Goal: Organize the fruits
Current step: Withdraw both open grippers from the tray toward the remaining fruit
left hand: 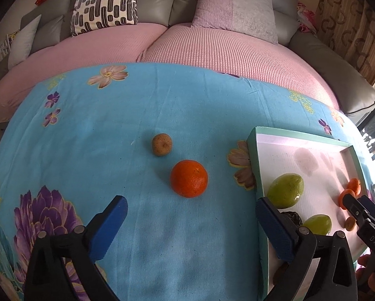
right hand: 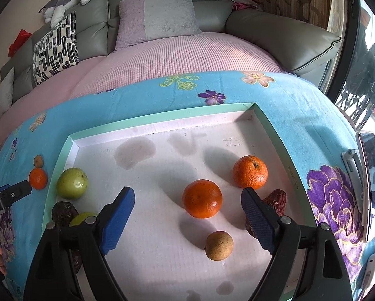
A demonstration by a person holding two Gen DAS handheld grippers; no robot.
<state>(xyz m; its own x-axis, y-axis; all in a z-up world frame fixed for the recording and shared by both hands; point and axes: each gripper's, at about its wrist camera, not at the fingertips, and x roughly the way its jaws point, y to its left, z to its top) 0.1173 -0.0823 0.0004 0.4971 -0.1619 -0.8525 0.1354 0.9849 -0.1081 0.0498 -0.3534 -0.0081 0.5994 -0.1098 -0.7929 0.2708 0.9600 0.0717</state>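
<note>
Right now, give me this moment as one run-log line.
left tool: open, empty | right tool: open, empty, over tray | outside tray: orange, small brown fruit | next, likely: orange

Right gripper (right hand: 187, 200) with jaws apart above the tray (right hand: 162, 123), two oranges (right hand: 202, 198) near its right edge, green fruit (right hand: 72, 183) by its left edge, small brown fruit (right hand: 218, 245) nearest the camera
</note>
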